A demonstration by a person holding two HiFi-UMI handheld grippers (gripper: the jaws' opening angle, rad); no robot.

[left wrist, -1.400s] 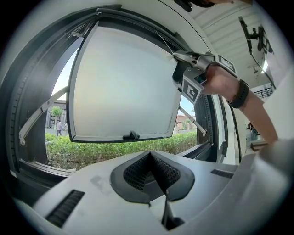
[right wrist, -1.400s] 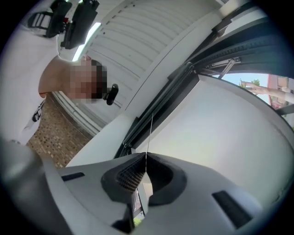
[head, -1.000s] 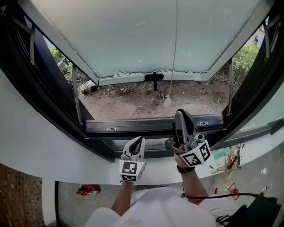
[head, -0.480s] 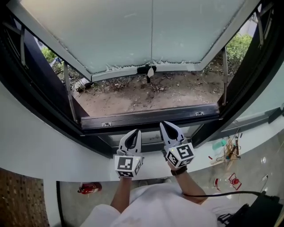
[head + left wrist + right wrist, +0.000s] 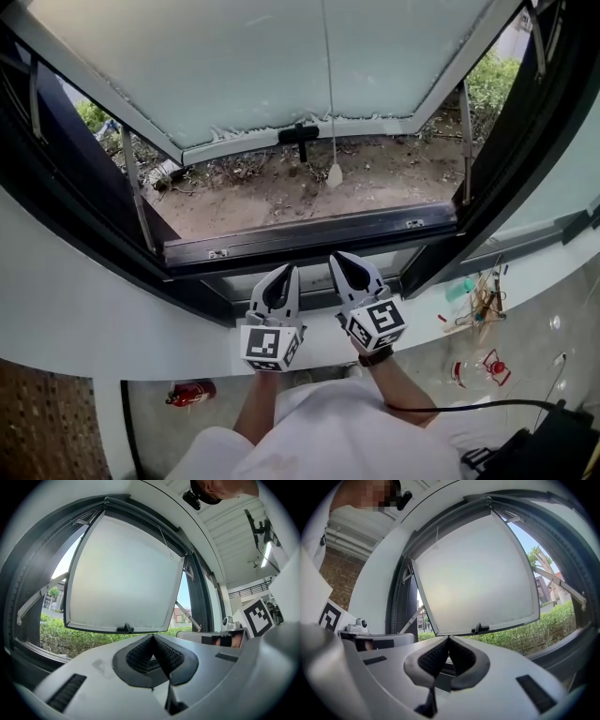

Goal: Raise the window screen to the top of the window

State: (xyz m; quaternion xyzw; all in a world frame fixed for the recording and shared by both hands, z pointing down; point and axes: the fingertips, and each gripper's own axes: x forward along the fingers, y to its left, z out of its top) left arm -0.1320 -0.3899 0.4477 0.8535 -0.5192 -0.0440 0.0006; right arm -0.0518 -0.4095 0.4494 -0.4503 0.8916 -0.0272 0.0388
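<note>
The window's frosted pane (image 5: 272, 66) stands swung outward, with a black handle (image 5: 298, 139) on its lower edge. A thin cord (image 5: 327, 84) hangs in front of it and ends in a small pale pull (image 5: 334, 174) that dangles free. No mesh shows across the opening above the dark bottom rail (image 5: 309, 236). My left gripper (image 5: 285, 272) and right gripper (image 5: 341, 260) sit side by side over the white sill (image 5: 122, 319), both pointing at the window. Each is shut with nothing between its pads (image 5: 140, 654) (image 5: 433, 657). The pane (image 5: 122, 573) (image 5: 473, 573) fills both gripper views.
Bare earth (image 5: 281, 197) lies outside below the pane, and a green hedge (image 5: 70, 637) (image 5: 543, 630) beyond. On the floor under the sill are a red extinguisher (image 5: 190, 391), scattered tools (image 5: 478, 300) at the right, and a black cable (image 5: 469, 405).
My right gripper has dropped from beside the cord's pull to the sill next to the left gripper. The pull, let go, sprang upward and now swings free. The left gripper barely shifted.
</note>
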